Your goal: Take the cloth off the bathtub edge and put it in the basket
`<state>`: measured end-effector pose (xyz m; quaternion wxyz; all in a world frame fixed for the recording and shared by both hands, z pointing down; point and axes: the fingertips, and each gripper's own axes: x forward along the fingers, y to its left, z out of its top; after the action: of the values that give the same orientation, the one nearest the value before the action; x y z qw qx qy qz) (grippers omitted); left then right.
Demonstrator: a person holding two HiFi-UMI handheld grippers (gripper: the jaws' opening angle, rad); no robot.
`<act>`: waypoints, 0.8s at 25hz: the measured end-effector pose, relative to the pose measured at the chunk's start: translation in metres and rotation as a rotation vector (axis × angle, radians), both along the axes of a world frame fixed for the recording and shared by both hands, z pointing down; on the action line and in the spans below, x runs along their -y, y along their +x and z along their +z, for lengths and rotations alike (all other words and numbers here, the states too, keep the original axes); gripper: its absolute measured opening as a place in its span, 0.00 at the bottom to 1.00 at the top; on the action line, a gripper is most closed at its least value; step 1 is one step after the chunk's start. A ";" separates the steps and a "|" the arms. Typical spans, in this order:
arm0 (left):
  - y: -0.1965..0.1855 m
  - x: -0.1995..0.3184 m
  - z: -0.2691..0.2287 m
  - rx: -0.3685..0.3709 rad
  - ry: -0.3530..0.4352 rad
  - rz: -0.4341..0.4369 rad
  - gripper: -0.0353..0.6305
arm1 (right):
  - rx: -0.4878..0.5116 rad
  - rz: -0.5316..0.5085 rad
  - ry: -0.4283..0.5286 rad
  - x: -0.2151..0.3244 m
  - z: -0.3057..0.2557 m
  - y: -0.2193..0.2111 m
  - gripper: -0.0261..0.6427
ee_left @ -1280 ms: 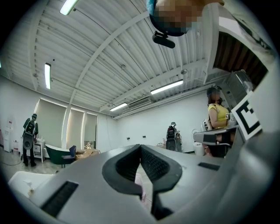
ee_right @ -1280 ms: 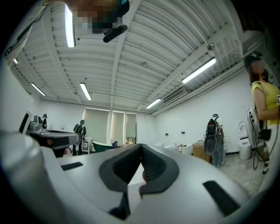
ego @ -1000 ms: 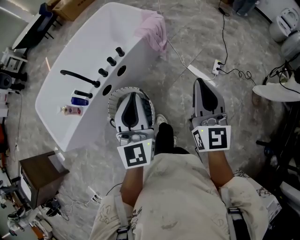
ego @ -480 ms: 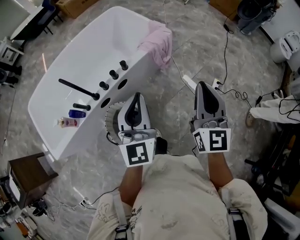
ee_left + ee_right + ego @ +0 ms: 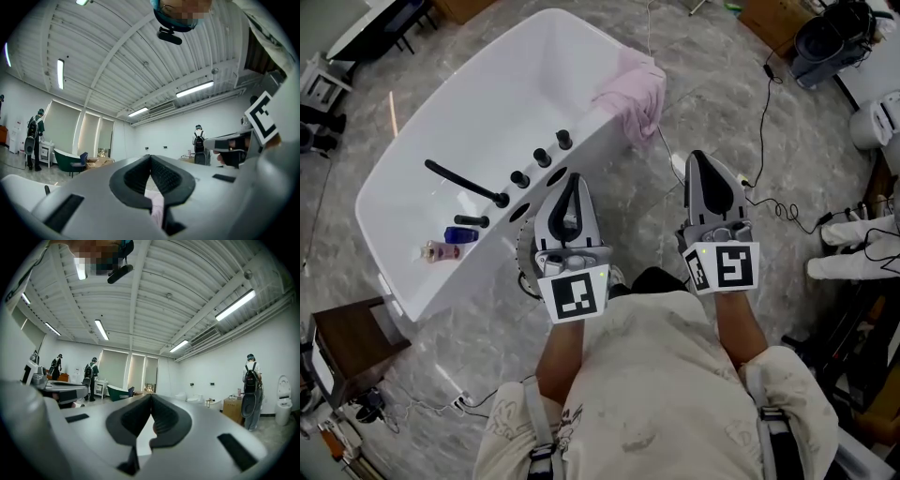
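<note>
Well beyond the fingers (image 5: 571, 199), cloth (image 5: 634, 97) drapes the bathtub edge (image 5: 592, 120).

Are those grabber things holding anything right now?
No, nothing is held. The left gripper and the right gripper are both shut with nothing between the jaws. The pink cloth hangs on the bathtub edge, untouched.

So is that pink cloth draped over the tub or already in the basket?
On the tub: the pink cloth hangs over the bathtub rim at its far end, spilling down the outside.
</note>
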<state>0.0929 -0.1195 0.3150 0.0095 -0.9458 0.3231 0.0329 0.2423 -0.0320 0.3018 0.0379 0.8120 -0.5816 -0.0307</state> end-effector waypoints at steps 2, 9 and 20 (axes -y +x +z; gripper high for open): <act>0.002 0.009 0.002 0.001 -0.001 -0.009 0.06 | 0.009 -0.008 -0.008 0.011 0.006 0.004 0.02; 0.033 0.047 0.018 0.019 -0.014 -0.032 0.06 | 0.052 -0.030 -0.035 0.057 0.033 0.037 0.02; 0.144 0.128 0.058 0.078 -0.053 -0.049 0.06 | 0.138 -0.071 -0.112 0.152 0.095 0.138 0.02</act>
<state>0.2370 -0.2479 0.3729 -0.0019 -0.9381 0.3462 -0.0130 0.3807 -0.1841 0.3967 0.0418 0.7876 -0.6121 0.0567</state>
